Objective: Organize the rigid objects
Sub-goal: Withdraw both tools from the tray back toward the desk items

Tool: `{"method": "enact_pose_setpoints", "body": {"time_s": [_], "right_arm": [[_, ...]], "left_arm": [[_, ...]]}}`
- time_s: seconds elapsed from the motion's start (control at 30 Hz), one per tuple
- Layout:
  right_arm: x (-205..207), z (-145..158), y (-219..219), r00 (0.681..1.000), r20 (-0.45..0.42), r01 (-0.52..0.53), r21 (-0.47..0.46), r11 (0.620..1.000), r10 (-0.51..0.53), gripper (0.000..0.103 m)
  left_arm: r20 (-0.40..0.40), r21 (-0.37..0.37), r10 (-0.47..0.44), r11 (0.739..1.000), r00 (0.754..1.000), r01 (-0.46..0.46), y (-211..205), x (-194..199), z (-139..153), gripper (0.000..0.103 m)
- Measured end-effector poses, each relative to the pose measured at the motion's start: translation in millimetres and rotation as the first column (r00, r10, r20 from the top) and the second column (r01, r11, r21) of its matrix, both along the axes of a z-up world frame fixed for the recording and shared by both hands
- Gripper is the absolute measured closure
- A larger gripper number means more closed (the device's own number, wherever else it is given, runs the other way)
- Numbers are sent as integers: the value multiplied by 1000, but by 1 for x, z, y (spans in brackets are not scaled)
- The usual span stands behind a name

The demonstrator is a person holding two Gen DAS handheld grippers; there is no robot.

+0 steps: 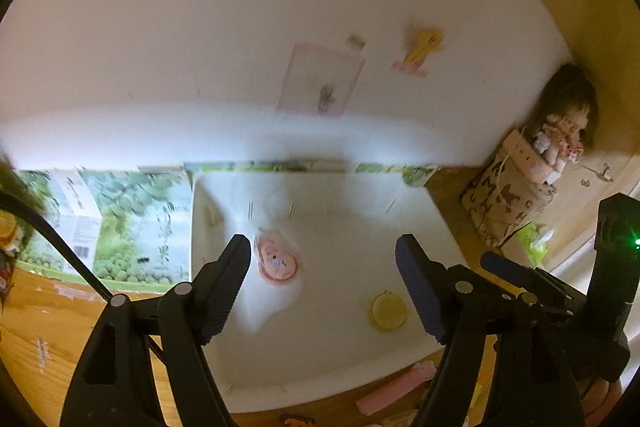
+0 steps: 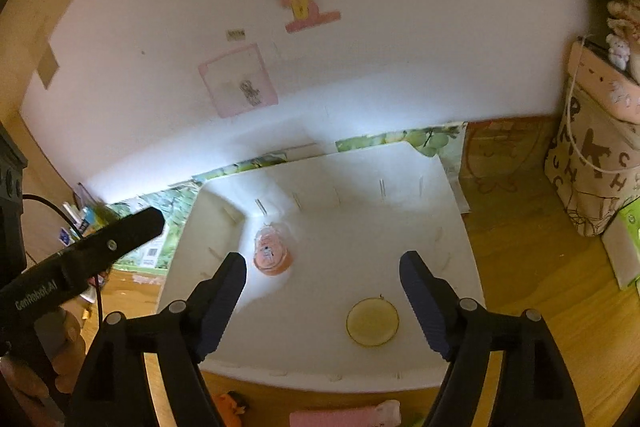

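Two small round things lie apart inside the shallow white box: a pink badge and a yellow disc. Both the left gripper and right gripper hang above with jaws wide, holding nothing.

Both grippers point steeply downward, side by side. The left gripper has its jaws spread wide, nothing between the pads. The right gripper likewise stands with jaws well apart and holds nothing. In the right wrist view the left gripper's body reaches in from the left edge, with a hand wrapped around its handle
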State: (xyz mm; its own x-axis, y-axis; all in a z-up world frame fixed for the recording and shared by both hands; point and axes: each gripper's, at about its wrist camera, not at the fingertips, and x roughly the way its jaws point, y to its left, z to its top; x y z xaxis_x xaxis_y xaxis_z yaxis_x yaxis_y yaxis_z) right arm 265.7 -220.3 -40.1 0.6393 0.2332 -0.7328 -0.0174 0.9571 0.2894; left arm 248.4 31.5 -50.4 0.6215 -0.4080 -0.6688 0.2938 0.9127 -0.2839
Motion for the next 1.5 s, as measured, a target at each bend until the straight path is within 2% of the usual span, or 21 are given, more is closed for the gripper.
{"method": "enact_pose_setpoints", "body": {"time_s": [0.17,0.27,0.37,0.53,0.7,0.97,1.17,1.37,1.5], "right_arm": [[-28,18,-7,998,70,2,-6,1000,-2,22],[-46,26,-14,995,97,0,9,1000,0,22],[-69,38,-20,991,130,-6,26,1000,2,22],[-106,56,-26,983,180,-35,33,999,29,20],[-142,65,-31,980,198,-43,45,998,33,20],[-194,66,-46,986,169,-29,103,994,11,20],[-223,62,-57,989,148,-4,131,991,-16,20],[-242,49,-63,995,98,13,181,983,-31,20],[-252,38,-65,998,52,18,217,976,-30,20]], "left_arm": [[50,-32,23,999,999,-21,5,-27,23,25],[90,-27,47,999,995,-44,7,-49,38,25],[147,-14,67,998,987,-66,6,-77,56,21],[197,-34,108,994,974,-104,5,-117,74,20],[152,-31,125,992,980,-122,4,-152,85,20],[173,26,146,988,974,-153,0,-210,98,20],[168,83,151,983,974,-167,3,-244,91,20],[109,82,203,974,973,-212,16,-269,79,20],[71,110,243,962,967,-250,24,-282,70,20]]}}
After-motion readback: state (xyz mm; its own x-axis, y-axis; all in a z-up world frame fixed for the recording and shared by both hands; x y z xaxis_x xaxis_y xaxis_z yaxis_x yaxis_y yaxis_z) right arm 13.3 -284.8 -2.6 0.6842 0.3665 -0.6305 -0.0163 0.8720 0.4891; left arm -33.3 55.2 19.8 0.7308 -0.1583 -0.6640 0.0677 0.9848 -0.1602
